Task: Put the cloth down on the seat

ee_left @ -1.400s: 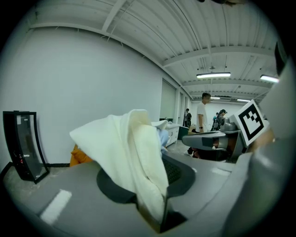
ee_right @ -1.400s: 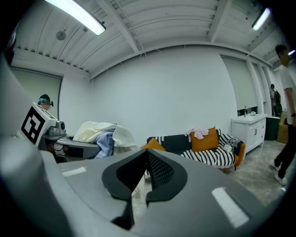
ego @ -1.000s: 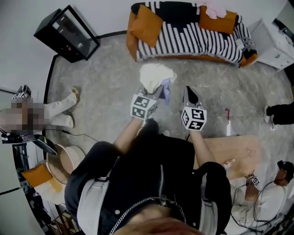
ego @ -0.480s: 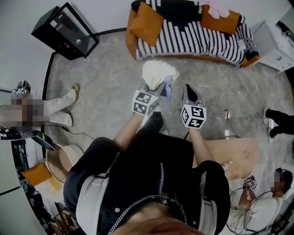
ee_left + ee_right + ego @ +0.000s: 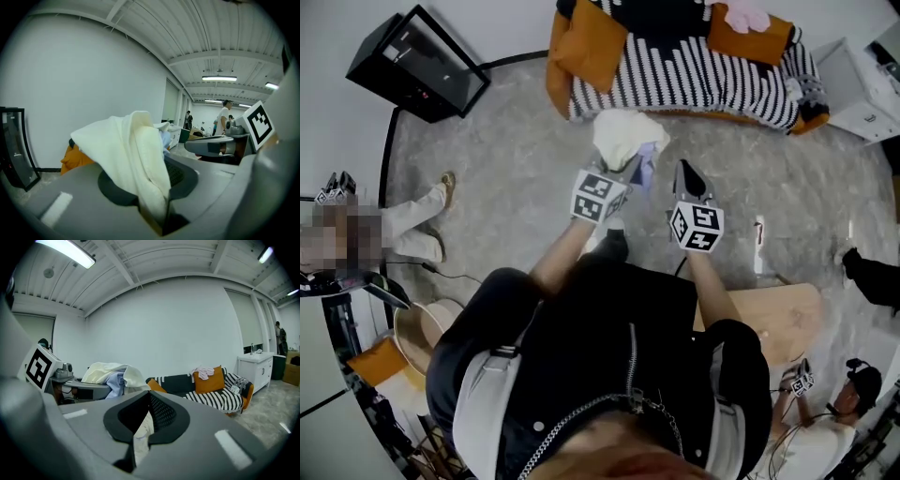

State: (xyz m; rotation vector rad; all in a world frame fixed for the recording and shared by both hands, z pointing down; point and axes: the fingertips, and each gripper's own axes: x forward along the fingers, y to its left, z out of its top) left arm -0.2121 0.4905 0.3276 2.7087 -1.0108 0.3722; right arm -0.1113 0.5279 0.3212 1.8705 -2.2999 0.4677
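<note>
A crumpled cream cloth [image 5: 623, 137] with a pale blue piece beside it hangs over the grey carpet, just short of the striped black-and-white sofa [image 5: 694, 77]. My left gripper [image 5: 635, 170] is shut on it. In the left gripper view the cloth [image 5: 136, 150] is pinched between the jaws of the left gripper [image 5: 161, 192] and drapes over them. My right gripper [image 5: 687, 176] is level with it on the right, its jaws together and holding nothing. The right gripper view looks past the right gripper [image 5: 149, 405] to the cloth [image 5: 112, 373] at left and the sofa [image 5: 211, 394] ahead.
Orange cushions [image 5: 586, 47] and a pink garment [image 5: 748, 14] lie on the sofa. A black glass cabinet [image 5: 417, 61] stands at back left and a white cabinet [image 5: 862, 94] at back right. Behind me is a wooden table [image 5: 769, 319]. A person [image 5: 403, 225] sits at left.
Both grippers and the cloth have moved a little nearer the sofa. A person at the right edge has shifted lower in the view.
</note>
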